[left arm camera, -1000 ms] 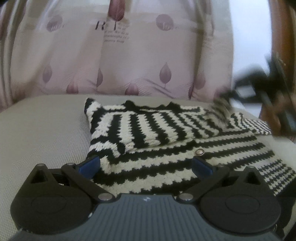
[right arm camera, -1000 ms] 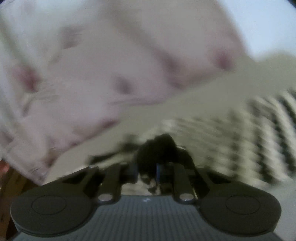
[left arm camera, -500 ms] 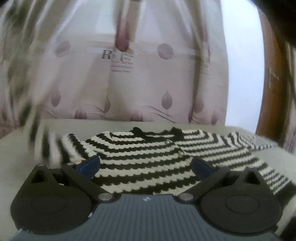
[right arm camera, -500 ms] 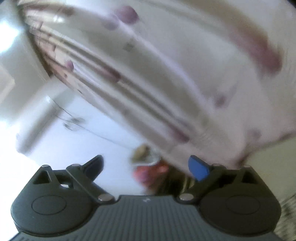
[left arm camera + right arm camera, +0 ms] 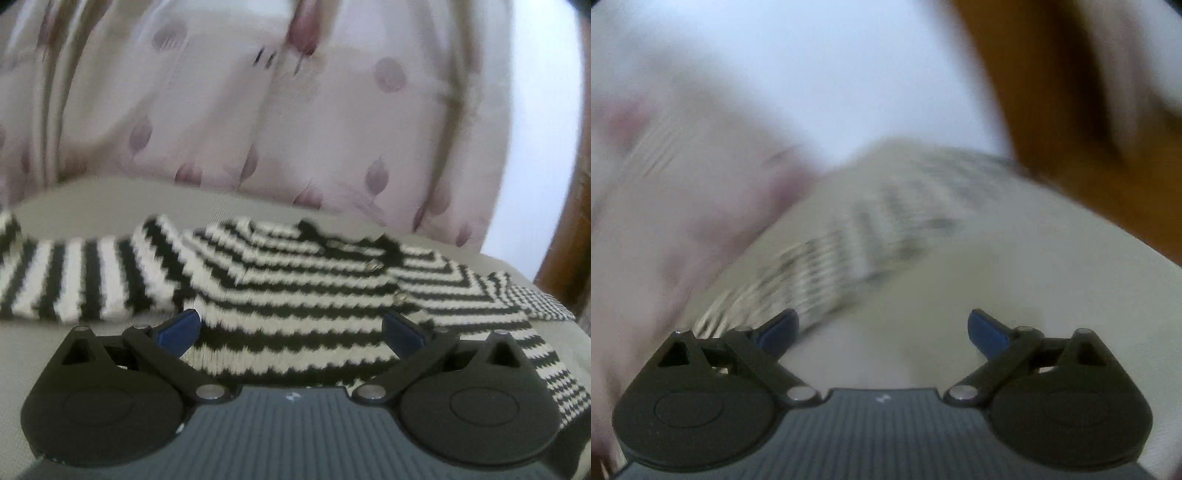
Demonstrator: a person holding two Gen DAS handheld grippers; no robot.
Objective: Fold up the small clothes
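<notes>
A small black-and-white striped knitted sweater (image 5: 295, 295) lies spread flat on the beige cushion (image 5: 92, 199), one sleeve stretched out to the left and one to the right, small metal snaps down its front. My left gripper (image 5: 291, 328) hovers over the sweater's near hem, open, with nothing between its blue pads. In the right wrist view the picture is blurred by motion: the striped sweater (image 5: 857, 236) shows ahead and to the left. My right gripper (image 5: 882, 328) stands wide open over bare cushion (image 5: 1052, 266), holding nothing.
A pink curtain (image 5: 258, 110) with a leaf print hangs right behind the cushion. Brown wooden furniture (image 5: 565, 236) stands at the right edge, and shows as a brown blur (image 5: 1052, 92) in the right wrist view. A pale wall (image 5: 543, 129) lies beyond.
The sleeve that lay folded across the chest is now spread out to the left. My right gripper let go of dark fabric, opened wide and swung round. My left gripper shifted sideways.
</notes>
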